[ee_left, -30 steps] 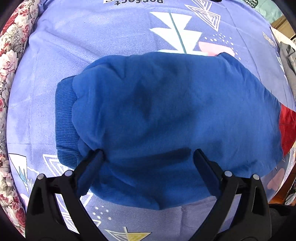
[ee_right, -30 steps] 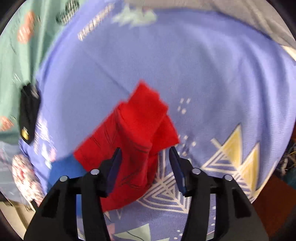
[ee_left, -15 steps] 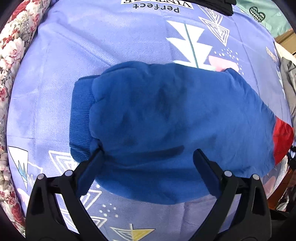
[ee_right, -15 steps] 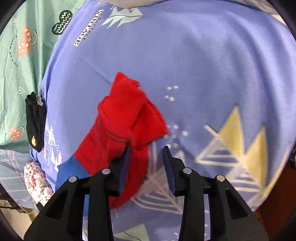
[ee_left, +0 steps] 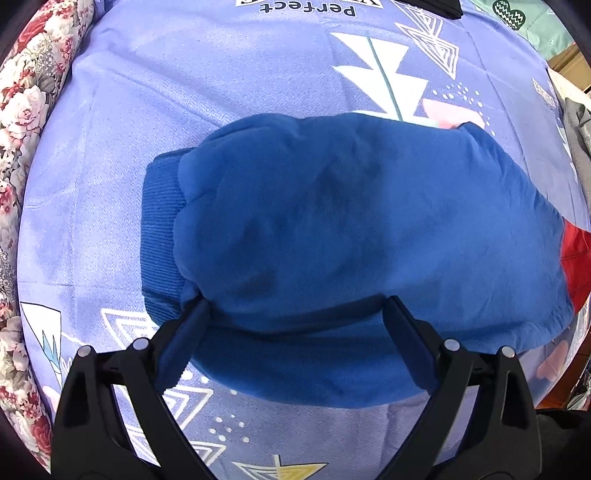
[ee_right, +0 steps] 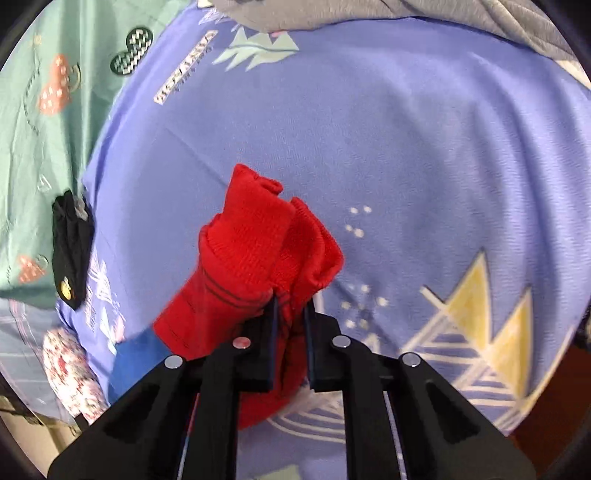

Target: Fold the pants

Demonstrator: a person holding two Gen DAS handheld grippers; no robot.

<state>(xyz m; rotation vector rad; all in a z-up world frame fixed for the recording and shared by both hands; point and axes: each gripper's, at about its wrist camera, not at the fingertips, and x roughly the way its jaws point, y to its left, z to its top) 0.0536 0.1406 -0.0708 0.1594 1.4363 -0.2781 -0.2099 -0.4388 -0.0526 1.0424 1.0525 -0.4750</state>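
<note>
The pants are blue with red leg ends. In the left wrist view the blue upper part (ee_left: pixel 351 236) lies spread on the lilac patterned bedsheet (ee_left: pixel 184 92), its ribbed waistband (ee_left: pixel 160 236) at the left and a red strip at the far right. My left gripper (ee_left: pixel 295 328) is open, its fingers straddling the near edge of the blue fabric. In the right wrist view my right gripper (ee_right: pixel 290 314) is shut on the red leg ends (ee_right: pixel 258 254), which bunch up with the ribbed cuffs beyond the fingers.
A floral quilt (ee_left: pixel 18 147) borders the sheet on the left. A black pouch (ee_right: pixel 72 254) lies at the sheet's edge on a green printed cloth (ee_right: pixel 48 110). Grey clothing (ee_right: pixel 406 18) lies at the far edge. The bed's near edge runs close to both grippers.
My right gripper has closed on the red leg ends, which now bunch between its fingers. The left gripper has stayed open and shifted slightly toward the waistband side.
</note>
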